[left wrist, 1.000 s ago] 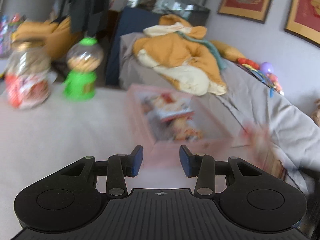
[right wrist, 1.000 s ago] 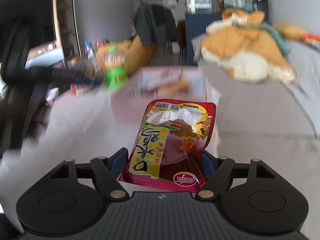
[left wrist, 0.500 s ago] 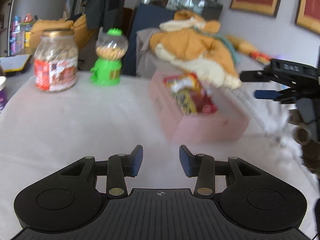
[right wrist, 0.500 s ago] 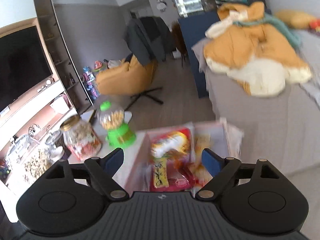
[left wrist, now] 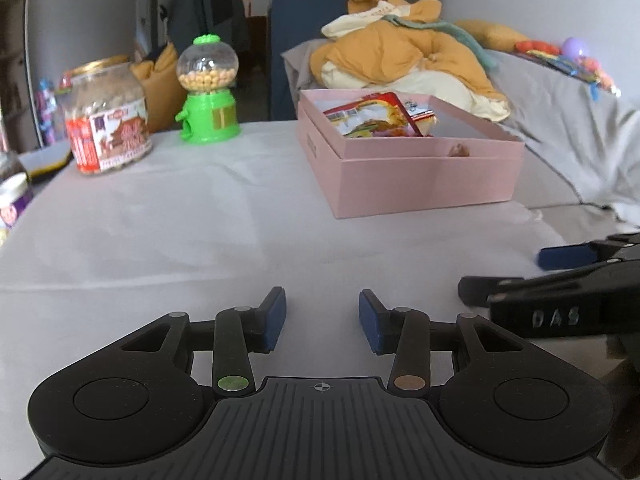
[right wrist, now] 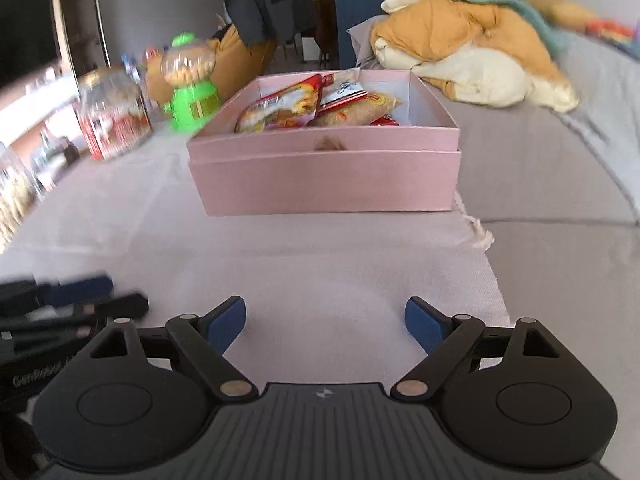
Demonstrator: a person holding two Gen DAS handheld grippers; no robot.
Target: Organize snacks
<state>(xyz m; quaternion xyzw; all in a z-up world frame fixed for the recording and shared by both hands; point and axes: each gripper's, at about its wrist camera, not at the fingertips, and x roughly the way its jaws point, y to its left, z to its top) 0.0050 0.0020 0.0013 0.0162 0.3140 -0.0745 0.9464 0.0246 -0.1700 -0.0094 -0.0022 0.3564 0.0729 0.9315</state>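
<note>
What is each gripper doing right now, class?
Left gripper: open, holding nothing.
Right gripper: open wide, holding nothing.

The pink box [left wrist: 424, 178] is hiding the lower parts of the snack packets [left wrist: 378, 118] behind its near wall, so their number cannot be told. In the right wrist view the peanut jar [right wrist: 114, 114] and green candy dispenser [right wrist: 192, 88] are smearing with blur, leaving the label unreadable. The left gripper [right wrist: 60, 300] is showing there only as blurred fingers cut by the left edge. The right gripper [left wrist: 532, 276] is being cropped by the right edge of the left wrist view.
</note>
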